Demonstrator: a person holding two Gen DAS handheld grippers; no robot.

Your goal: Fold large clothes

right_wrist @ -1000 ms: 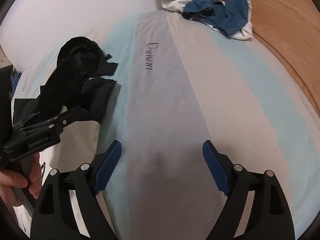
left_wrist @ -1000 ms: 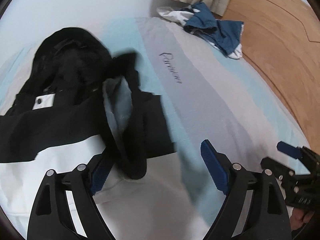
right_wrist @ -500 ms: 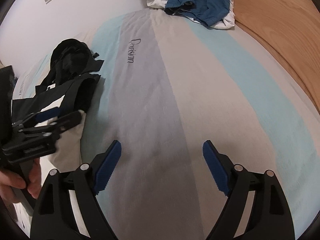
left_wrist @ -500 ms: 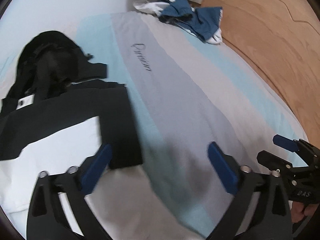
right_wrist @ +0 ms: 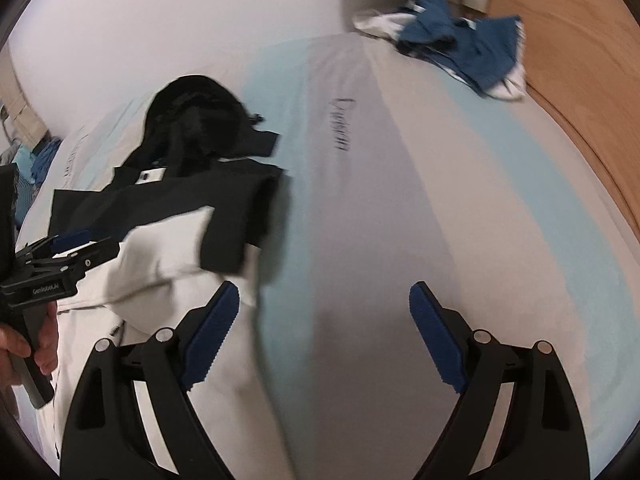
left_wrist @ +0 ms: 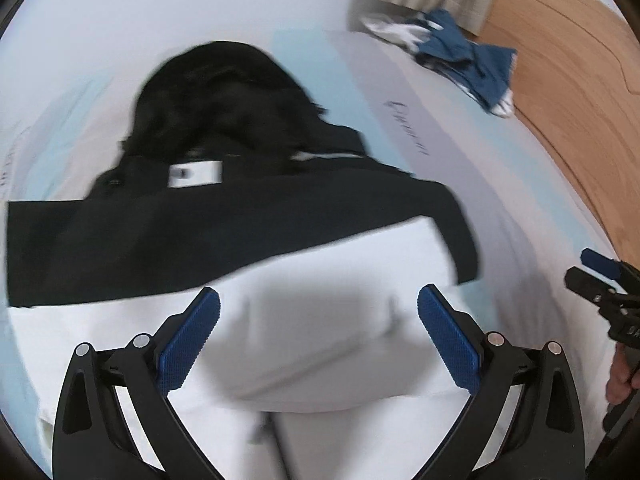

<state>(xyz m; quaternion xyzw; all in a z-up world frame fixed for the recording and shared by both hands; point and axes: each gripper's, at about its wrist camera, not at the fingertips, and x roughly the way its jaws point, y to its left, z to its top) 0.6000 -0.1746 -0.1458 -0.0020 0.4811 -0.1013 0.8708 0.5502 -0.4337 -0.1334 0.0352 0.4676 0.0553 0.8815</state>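
Left wrist: left tool [left_wrist: 319,334] spread over jacket [left_wrist: 240,216]

You can read very little here. In the right wrist view, small white letters on the black body of your left gripper [right_wrist: 76,246] say "GenRobot.AI". In the left wrist view, your right gripper [left_wrist: 600,276] has a few pale marks on its body at the right edge, but they are too cut off to read. The bed cover [right_wrist: 400,200] has one dark handwriting-style word [right_wrist: 341,124] on its grey stripe, toward the far edge of the bed. It is too blurry to spell out in either view.
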